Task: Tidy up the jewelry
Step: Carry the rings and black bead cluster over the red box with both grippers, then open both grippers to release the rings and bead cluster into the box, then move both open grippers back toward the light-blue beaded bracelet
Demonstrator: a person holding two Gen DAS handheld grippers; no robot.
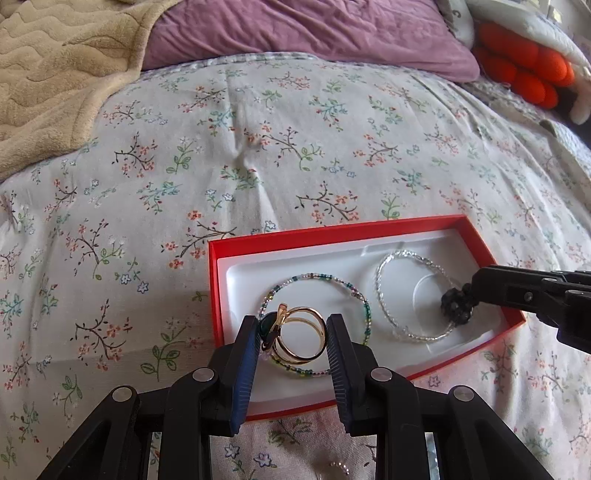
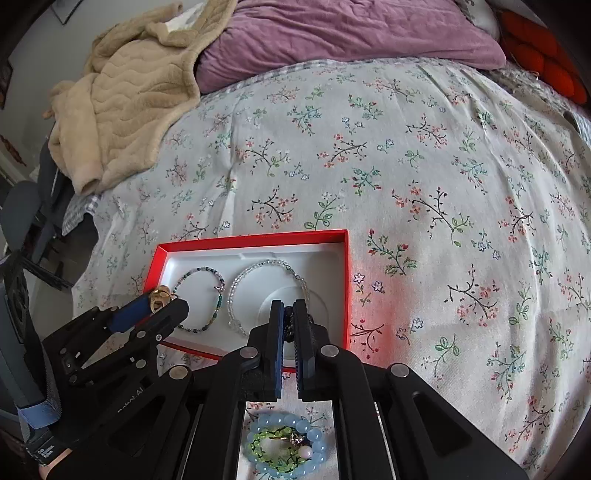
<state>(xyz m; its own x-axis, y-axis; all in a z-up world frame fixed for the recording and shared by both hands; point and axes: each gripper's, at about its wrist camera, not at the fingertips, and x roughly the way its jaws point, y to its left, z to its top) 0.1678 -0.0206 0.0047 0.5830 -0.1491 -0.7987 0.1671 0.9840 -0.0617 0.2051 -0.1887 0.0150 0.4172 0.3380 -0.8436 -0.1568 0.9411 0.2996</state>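
Observation:
A red box (image 1: 295, 236) with a white insert lies on the floral bedspread; it also shows in the right wrist view (image 2: 258, 237). In it lie a multicoloured bead bracelet (image 1: 317, 280) and a clear bead bracelet (image 1: 384, 291). My left gripper (image 1: 291, 332) is shut on a gold ring (image 1: 303, 336) with a dark green stone, held over the box's left part. My right gripper (image 2: 289, 314) is shut on a black beaded piece (image 1: 458, 306) over the box's right part. The black piece is mostly hidden between the pads in the right wrist view.
A pale blue bead bracelet (image 2: 295, 428) and a green bead bracelet (image 2: 273, 443) with small pieces lie on the bedspread in front of the box. A beige blanket (image 2: 129, 99), purple pillow (image 2: 351, 33) and orange cushion (image 1: 524, 62) lie at the back.

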